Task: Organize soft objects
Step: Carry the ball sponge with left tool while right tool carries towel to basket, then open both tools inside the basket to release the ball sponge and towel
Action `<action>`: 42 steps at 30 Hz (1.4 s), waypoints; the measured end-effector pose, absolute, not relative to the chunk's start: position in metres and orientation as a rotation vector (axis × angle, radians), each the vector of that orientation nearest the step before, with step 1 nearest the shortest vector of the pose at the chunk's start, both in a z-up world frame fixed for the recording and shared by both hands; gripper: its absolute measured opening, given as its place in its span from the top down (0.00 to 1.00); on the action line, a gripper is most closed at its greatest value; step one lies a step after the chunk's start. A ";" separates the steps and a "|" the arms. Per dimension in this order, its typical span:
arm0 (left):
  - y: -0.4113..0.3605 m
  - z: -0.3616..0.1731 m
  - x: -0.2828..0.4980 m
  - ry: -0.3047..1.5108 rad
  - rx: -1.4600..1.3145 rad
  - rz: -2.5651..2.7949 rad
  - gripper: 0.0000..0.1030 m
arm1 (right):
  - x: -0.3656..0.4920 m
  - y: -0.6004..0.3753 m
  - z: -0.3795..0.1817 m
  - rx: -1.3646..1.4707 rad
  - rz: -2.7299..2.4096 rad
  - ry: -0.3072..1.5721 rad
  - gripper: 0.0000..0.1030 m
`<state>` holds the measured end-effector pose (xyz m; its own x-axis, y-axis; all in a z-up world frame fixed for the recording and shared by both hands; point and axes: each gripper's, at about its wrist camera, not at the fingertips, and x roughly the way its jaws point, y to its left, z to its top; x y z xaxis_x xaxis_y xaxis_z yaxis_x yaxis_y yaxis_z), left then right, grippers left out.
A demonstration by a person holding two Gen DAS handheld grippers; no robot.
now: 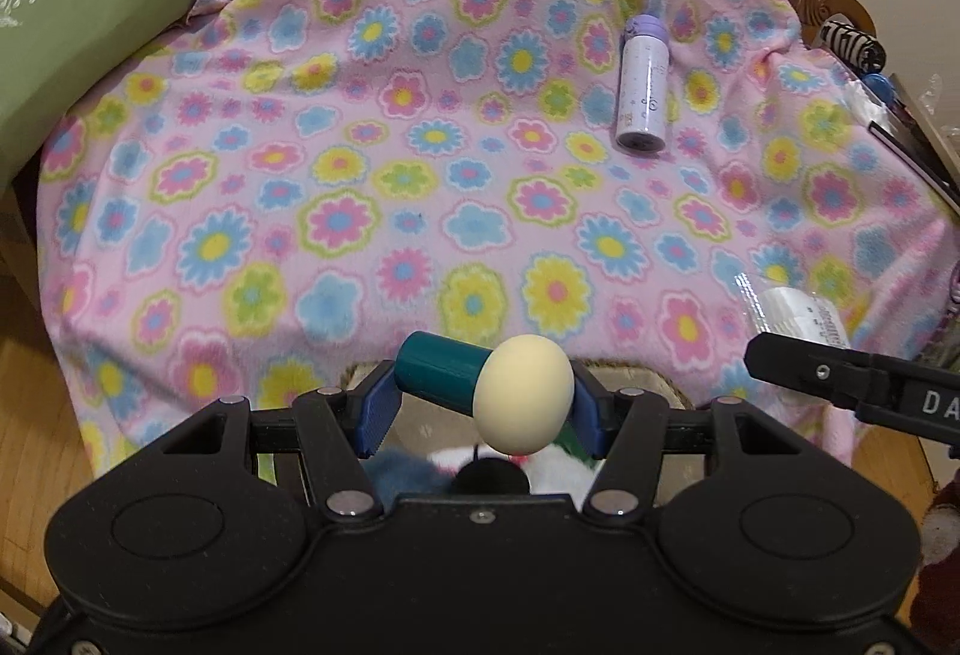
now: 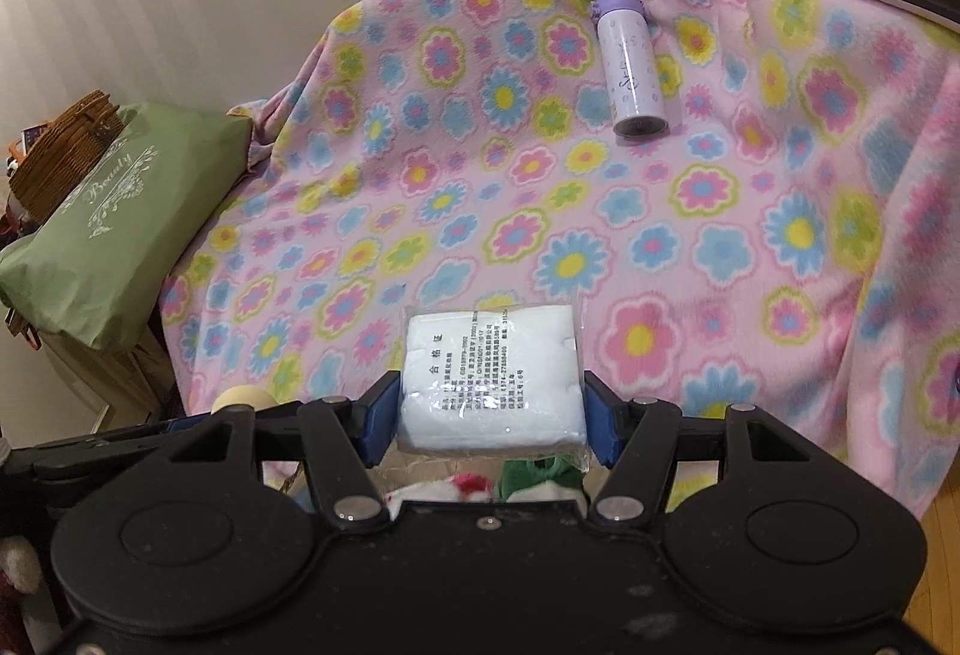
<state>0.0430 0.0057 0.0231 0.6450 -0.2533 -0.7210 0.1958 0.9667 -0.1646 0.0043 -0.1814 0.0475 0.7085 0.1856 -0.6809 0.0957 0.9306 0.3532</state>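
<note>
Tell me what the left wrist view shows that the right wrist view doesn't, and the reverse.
Only the left wrist view: the left tongs shut on the teal handle of a cream-headed toy, its handle hidden in the other view.
Only the right wrist view: the printed label of the white packet held in the right tongs, and the full wicker basket.
Both: the floral blanket, purple bottle, green bag and zebra-striped item.

Right tongs [image 2: 491,409] clamp white packet [image 2: 492,385] above floral blanket [image 2: 720,211]; purple bottle [image 2: 627,67] lying beyond.
</note>
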 end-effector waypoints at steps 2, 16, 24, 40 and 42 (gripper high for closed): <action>0.008 0.021 0.036 0.832 -0.081 -0.257 0.46 | -0.003 -0.179 0.046 0.376 0.052 0.791 0.41; 0.012 0.004 0.020 0.892 -0.101 -0.264 0.46 | -0.013 -0.166 0.023 0.375 0.078 0.879 0.41; 0.008 0.000 0.018 0.906 -0.086 -0.266 0.46 | -0.011 -0.166 0.020 0.376 0.082 0.891 0.40; 0.007 -0.002 0.031 0.910 -0.069 -0.240 0.46 | -0.007 -0.167 0.018 0.371 0.079 0.902 0.40; 0.006 -0.004 0.031 0.916 -0.070 -0.241 0.46 | -0.006 -0.168 0.018 0.372 0.079 0.903 0.40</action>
